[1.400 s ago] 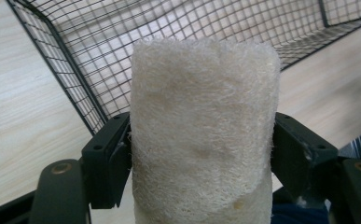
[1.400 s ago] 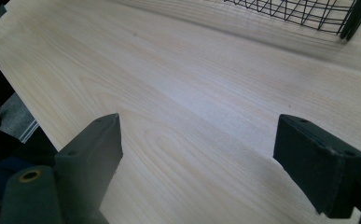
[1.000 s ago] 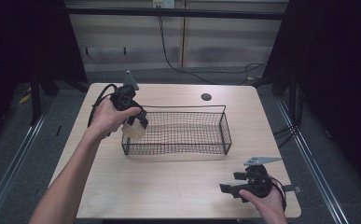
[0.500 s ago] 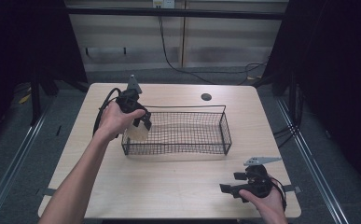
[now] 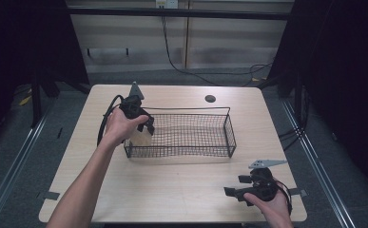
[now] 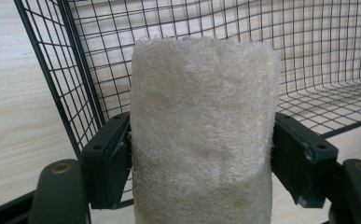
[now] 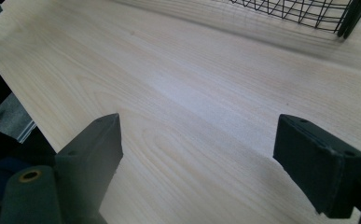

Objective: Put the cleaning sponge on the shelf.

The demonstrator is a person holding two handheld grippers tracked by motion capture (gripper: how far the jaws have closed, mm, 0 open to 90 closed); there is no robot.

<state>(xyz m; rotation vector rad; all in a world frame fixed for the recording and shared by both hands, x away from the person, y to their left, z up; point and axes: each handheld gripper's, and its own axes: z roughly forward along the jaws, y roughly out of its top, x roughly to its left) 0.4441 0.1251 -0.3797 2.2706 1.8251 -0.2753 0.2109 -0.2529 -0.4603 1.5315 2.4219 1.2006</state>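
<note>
Sponge: a pale, fibrous loofah-like block (image 6: pixel 201 135) stands upright between the jaws of the left gripper (image 6: pixel 201 172), pinched on both flat sides; in the high view it hangs at the left end of the wire basket (image 5: pixel 229 130), low inside the corner or just at the rim, I cannot tell which.
Left gripper: clamped on the sponge, the pads press into the fibres and dent them a little.
Right gripper: it rests low at the near right corner of the table (image 5: pixel 181 190), its jaws (image 7: pixel 206 158) stand wide apart with nothing between them, only bare wood below.
Risk of snagging: loose fibres can catch on the thin wire of the basket wall if the sponge rubs along it, and then the basket may be dragged.
Risk of tipping: the sponge is tall and narrow; if it is released before its bottom sits on the mesh floor, I think it falls over or leans on the wall.
Risk for the basket: it is light and nobody holds it, so a push from the jaws on the end wall could slide it across the table.
Risk of bad release: the soft body springs back when the jaws open, and it may stick to one pad.
</note>
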